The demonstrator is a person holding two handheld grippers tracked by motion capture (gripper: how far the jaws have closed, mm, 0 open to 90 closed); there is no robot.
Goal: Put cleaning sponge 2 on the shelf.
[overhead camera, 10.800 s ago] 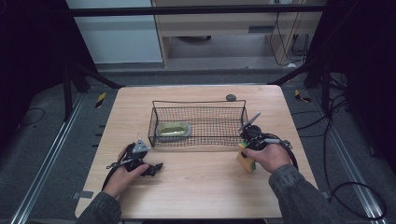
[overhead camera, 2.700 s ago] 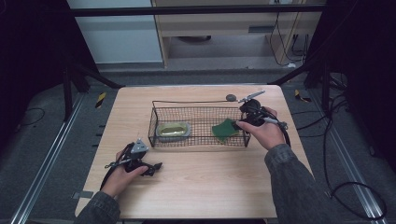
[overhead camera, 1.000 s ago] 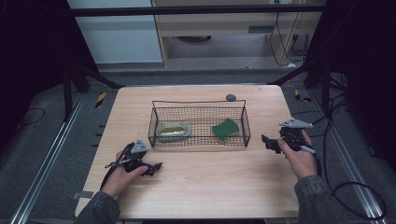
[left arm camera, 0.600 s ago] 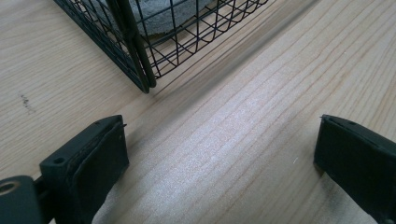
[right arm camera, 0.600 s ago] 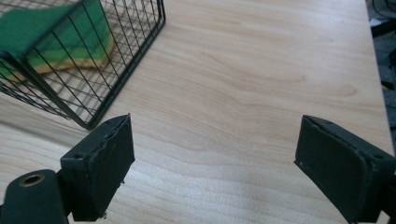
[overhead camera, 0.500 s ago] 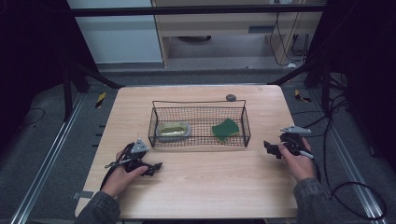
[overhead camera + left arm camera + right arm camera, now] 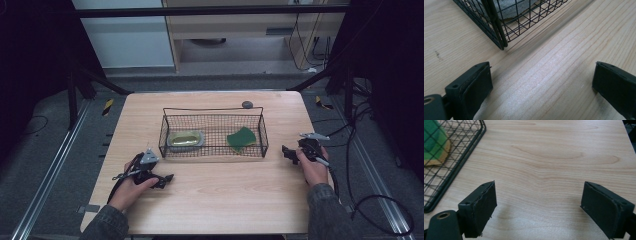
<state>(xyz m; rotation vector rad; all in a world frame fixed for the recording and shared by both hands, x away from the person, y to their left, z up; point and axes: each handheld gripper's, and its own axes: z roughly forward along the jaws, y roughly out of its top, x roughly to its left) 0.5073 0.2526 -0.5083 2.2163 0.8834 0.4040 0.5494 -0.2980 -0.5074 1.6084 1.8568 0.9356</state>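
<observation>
A black wire basket [image 7: 260, 131] stands mid-table. Inside it lie a green sponge with a yellow underside [image 7: 241, 138] at the right end and a grey-rimmed yellow-green sponge [image 7: 186, 139] at the left end. My right gripper [image 7: 288, 153] rests on the table right of the basket, jaws wide open and empty; its view shows the green sponge [image 7: 434, 141] behind the basket's mesh [image 7: 461, 152]. My left gripper [image 7: 166, 179] lies on the table in front of the basket's left corner [image 7: 499, 37], open and empty.
A small dark round object [image 7: 247, 104] sits on the table behind the basket. Bare wood [image 7: 235, 190] stretches between the two hands. Cables [image 7: 370, 200] trail off the right edge to the floor.
The right gripper carried the green sponge into the basket, let it go, and drew back to the table at the basket's right, sinking lower over the last second. The left gripper stayed still.
</observation>
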